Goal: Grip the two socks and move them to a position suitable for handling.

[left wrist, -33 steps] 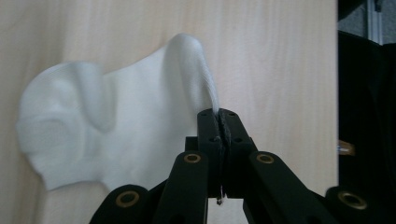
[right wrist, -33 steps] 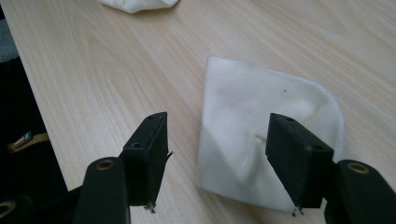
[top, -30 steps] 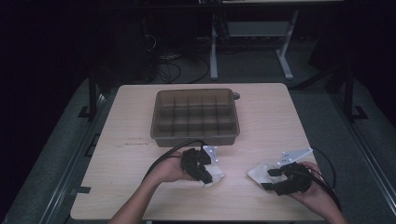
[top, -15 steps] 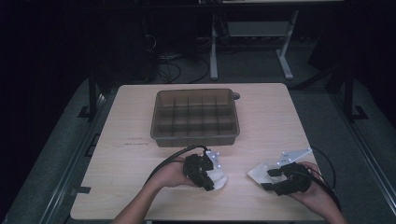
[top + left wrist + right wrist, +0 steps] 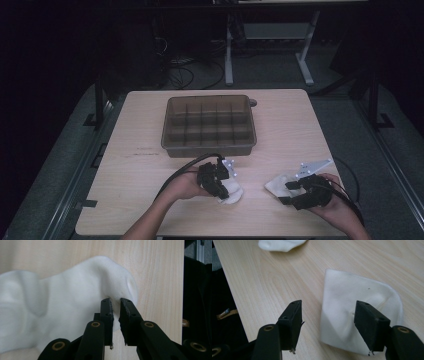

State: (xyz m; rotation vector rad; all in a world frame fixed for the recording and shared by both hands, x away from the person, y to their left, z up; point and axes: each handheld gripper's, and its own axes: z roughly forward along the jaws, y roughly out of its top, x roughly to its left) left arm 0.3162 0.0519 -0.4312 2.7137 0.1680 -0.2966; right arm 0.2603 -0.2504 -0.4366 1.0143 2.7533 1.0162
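A crumpled white sock [image 5: 232, 193] [image 5: 62, 305] lies near the table's front edge. My left gripper [image 5: 220, 189] [image 5: 115, 302] sits on its edge. Its jaws have just been closing and stand almost together, with a fold of the sock's rim pinched between them. To the right lies a second white sock [image 5: 278, 184] [image 5: 357, 315], flattened. My right gripper [image 5: 294, 192] [image 5: 329, 307] hovers open low over it, one jaw above the fabric and the other above bare wood. The first sock [image 5: 280, 245] also shows at the top of the right gripper view.
A brown translucent box [image 5: 208, 125] with several compartments stands at the middle of the wooden table [image 5: 140, 165], just beyond both hands. Cables trail from both grippers. The table's front edge lies close behind the hands.
My left gripper has slid a little toward the front edge onto the sock and its jaws have narrowed. The right gripper and its sock have stayed put.
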